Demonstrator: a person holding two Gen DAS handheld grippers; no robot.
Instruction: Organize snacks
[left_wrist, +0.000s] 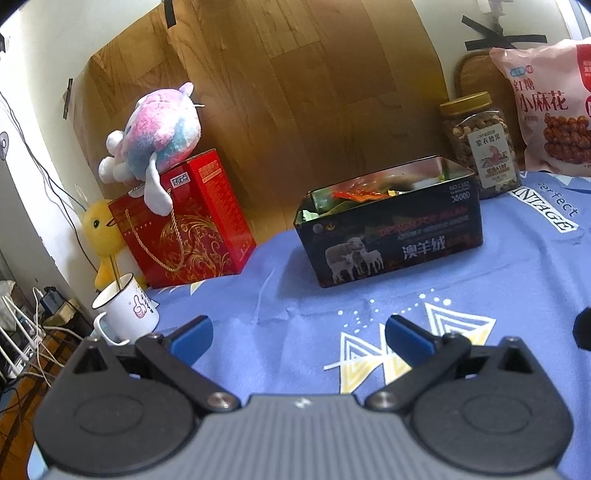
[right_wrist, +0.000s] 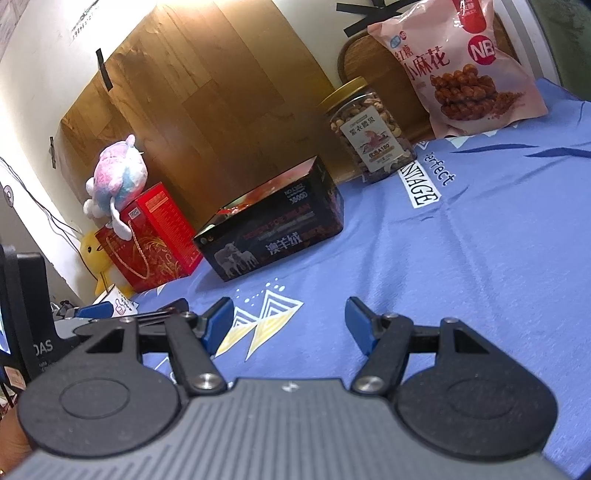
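Note:
An open black tin box (left_wrist: 391, 236) with sheep pictures stands on the blue cloth (left_wrist: 295, 306); several small snack packets (left_wrist: 356, 195) lie inside. The tin also shows in the right wrist view (right_wrist: 273, 236). A clear jar of nuts with a gold lid (left_wrist: 480, 144) (right_wrist: 369, 133) stands behind it to the right. A pink snack bag (left_wrist: 554, 110) (right_wrist: 458, 70) leans at the far right. My left gripper (left_wrist: 297, 338) is open and empty, in front of the tin. My right gripper (right_wrist: 290, 325) is open and empty over the cloth.
A red gift box (left_wrist: 184, 221) with a pastel plush toy (left_wrist: 155, 136) on top stands at the left, with a yellow plush (left_wrist: 101, 236) beside it. A white mug (left_wrist: 127, 310) sits at the cloth's left edge. A wooden board (left_wrist: 277, 92) backs the table.

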